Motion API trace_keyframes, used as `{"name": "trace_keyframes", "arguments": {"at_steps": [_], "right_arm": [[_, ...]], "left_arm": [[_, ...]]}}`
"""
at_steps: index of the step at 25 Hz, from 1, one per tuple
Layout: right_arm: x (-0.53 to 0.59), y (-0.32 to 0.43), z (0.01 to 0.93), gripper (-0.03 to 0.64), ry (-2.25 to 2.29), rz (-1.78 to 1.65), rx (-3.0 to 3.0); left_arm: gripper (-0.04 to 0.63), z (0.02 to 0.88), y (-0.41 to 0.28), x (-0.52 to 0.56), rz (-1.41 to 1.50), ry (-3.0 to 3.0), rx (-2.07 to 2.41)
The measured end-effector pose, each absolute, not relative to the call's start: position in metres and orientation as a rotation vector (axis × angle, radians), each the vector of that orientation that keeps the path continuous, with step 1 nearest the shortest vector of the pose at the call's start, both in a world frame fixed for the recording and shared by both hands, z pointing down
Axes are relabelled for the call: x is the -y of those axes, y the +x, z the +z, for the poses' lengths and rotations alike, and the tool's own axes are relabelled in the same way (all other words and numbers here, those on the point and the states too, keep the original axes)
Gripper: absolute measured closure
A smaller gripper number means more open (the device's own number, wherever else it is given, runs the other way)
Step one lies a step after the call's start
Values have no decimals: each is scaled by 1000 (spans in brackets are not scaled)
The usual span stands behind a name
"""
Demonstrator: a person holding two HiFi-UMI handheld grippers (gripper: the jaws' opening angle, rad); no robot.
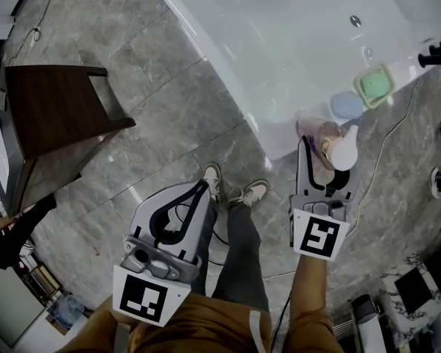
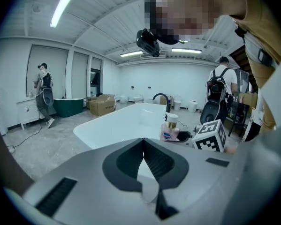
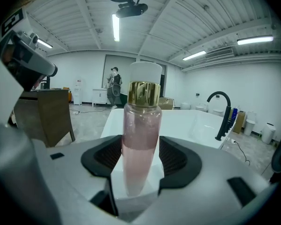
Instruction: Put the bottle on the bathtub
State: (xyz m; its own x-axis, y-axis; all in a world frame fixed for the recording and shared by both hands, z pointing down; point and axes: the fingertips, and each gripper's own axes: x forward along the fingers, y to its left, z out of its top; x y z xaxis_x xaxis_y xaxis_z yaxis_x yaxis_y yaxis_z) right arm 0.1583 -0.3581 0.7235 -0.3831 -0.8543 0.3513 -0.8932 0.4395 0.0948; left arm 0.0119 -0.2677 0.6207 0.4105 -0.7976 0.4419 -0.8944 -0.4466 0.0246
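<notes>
At the tub's corner: right tongs (image 1: 327,149) clamp the upright pink bottle (image 3: 140,139) over the bathtub (image 1: 235,72) rim.
Progress: not yet released (base contact unclear); setting down remains.
Left tongs (image 2: 143,158): jaws together, empty.
Room: grey marble floor (image 1: 154,109), dark wooden counter (image 1: 51,109).

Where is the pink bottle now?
Head view, right side: the pink bottle is gripped by the right gripper at the bathtub rim, beside a blue disc.
</notes>
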Motion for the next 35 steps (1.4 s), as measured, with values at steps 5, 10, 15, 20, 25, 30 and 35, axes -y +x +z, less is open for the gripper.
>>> {"name": "trace_keyframes", "arguments": {"at_steps": [5,10,15,20,25,30,35], "right_arm": [[347,165,713,379,1506,133,2327],[332,175,701,379,1544,129,2288],[317,189,682,379,1602,143,2217],[298,193,660,379,1630,141,2186],[276,197,633,408,1680,150,2156],[254,206,605,459,1726,150,2100],[230,214,568,543,1795,162,2028]], "left_arm": [[588,614,17,264,528,2439,1459],[588,602,18,258,512,2467,1441],[588,580,22,251,481,2517,1417],[588,559,20,239,453,2558,1389],[588,536,18,225,398,2592,1364],[588,512,16,214,361,2632,1330],[588,481,10,201,374,2692,1294]]}}
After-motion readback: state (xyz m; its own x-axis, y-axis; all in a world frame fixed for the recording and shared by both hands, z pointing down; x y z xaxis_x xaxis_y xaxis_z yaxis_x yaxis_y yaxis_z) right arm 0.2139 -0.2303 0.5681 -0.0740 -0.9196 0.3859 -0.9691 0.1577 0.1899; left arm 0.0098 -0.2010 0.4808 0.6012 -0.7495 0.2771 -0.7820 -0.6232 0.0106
